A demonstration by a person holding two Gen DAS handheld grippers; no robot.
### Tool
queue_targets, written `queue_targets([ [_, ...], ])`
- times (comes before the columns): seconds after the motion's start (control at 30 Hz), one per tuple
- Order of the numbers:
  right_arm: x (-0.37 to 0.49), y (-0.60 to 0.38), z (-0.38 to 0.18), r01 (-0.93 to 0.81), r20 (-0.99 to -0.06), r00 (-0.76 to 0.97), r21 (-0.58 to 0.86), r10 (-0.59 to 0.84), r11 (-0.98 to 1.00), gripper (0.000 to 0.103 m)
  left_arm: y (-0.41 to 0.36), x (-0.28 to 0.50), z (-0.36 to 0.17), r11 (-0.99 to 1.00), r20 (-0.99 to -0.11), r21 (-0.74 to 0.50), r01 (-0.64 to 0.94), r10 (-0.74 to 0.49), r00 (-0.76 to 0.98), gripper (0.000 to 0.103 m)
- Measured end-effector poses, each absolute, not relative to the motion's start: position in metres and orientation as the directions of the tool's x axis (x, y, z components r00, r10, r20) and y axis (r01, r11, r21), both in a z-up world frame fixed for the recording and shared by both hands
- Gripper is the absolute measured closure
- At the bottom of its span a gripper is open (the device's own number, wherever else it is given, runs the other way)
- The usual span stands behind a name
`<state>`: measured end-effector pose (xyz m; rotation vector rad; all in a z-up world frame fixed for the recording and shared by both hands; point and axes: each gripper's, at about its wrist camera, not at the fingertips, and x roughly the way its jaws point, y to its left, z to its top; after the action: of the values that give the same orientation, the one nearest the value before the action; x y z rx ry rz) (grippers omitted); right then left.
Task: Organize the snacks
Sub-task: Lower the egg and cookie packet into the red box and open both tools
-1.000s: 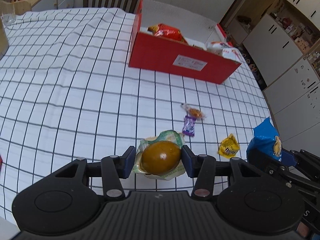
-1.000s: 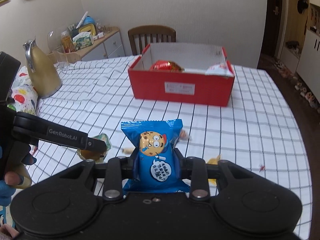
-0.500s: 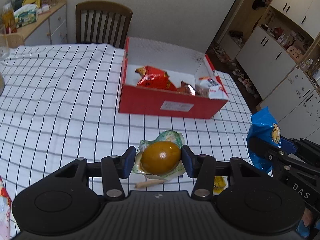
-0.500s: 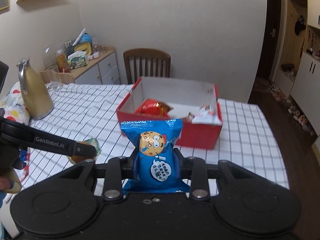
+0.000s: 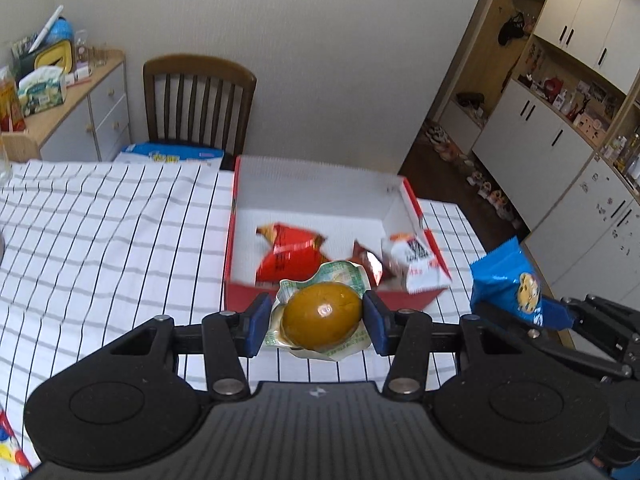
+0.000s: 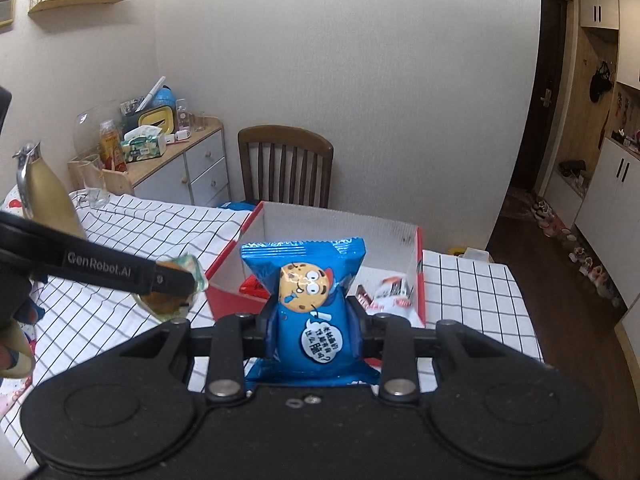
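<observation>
Both hand-held grippers have risen off the counter (image 5: pixel 100 240) and come nearer the red box (image 5: pixel 240 292), which now fills the middle of each view, and the loose sweets seen earlier on the checked cloth are out of sight. The left hand-held gripper (image 5: pixel 318 322) pinches a brown egg in a clear green-printed wrapper (image 5: pixel 320 316) between its blue pads, held in the air in front of the box's near wall. The right hand-held gripper (image 6: pixel 312 332) clamps a blue cookie packet (image 6: pixel 308 312) upright, also in front of the box. Inside the box lie a red snack bag (image 5: pixel 292 252) and a white packet (image 5: pixel 420 264). A wooden chair (image 5: pixel 198 104) stands behind the counter.
</observation>
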<state>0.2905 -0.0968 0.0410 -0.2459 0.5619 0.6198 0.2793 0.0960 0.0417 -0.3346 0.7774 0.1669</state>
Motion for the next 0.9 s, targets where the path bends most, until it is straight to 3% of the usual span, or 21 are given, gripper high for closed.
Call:
queue_targets([
  [0.9, 0.416, -0.059, 0.009, -0.563, -0.626, 0.668, -0.07, 0.402, 0.824, 0.072, 0.103, 0.405, 0.017, 0.949, -0.715, -0.126, -0.29, 0.115, 0.689, 0.054],
])
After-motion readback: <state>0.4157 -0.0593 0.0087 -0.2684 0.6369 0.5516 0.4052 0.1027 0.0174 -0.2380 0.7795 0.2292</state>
